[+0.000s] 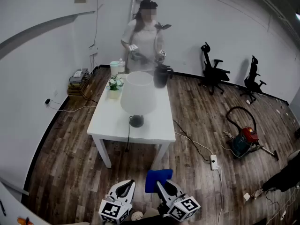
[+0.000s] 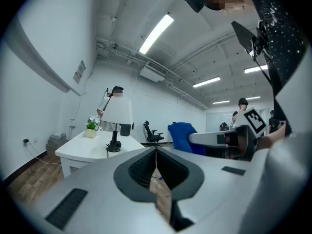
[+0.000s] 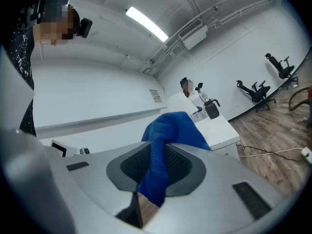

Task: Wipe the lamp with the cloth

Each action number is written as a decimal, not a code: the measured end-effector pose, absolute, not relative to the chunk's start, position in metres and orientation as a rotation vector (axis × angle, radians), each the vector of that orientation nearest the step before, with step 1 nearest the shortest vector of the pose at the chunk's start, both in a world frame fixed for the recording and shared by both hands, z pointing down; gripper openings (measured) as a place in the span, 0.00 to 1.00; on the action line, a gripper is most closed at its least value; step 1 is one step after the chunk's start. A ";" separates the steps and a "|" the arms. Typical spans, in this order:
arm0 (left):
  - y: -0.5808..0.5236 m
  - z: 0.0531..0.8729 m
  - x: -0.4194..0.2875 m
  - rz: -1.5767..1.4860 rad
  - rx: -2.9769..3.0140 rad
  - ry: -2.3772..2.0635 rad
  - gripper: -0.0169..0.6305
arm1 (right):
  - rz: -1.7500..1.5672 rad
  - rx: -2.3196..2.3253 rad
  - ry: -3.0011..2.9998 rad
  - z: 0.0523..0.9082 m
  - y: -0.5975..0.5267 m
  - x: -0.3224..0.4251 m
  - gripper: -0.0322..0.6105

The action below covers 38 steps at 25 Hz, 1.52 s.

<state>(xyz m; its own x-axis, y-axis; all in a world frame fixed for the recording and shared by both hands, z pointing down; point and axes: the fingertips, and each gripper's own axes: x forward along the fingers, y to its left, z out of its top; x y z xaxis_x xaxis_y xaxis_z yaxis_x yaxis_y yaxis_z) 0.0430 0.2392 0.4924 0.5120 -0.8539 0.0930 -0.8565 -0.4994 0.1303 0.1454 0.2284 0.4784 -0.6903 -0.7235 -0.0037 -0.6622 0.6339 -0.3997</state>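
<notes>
Wooden floor separates both tongs, low in the frame, from the white counter (image 1: 108,123) at mid-frame, where the upright lamp (image 1: 138,95) stands well apart and straight up-frame, about equally near the right tongs (image 1: 162,186), clenched on the blue cloth (image 1: 157,176), and the closed, empty left tongs (image 1: 127,186).

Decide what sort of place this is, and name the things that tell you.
Probably a sparse office or lab room: office chairs, a white table bearing a lamp, and a vacuum cleaner on the wood floor.
</notes>
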 end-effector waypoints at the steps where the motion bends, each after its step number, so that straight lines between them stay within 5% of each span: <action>1: 0.238 0.491 0.040 0.029 2.595 -1.477 0.04 | -0.559 -1.148 2.679 0.476 0.228 0.143 0.17; 38: 0.022 0.480 -0.016 0.037 2.614 -1.509 0.04 | -0.519 -1.134 2.642 0.464 0.014 0.106 0.17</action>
<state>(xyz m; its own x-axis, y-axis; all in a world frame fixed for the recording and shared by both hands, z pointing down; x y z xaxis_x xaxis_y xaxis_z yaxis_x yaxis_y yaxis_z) -0.0164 0.0223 0.4799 0.5019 -0.8609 0.0828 -0.8640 -0.4947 0.0941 0.1063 0.0142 0.4642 -0.6781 -0.7324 -0.0613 -0.6548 0.6400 -0.4021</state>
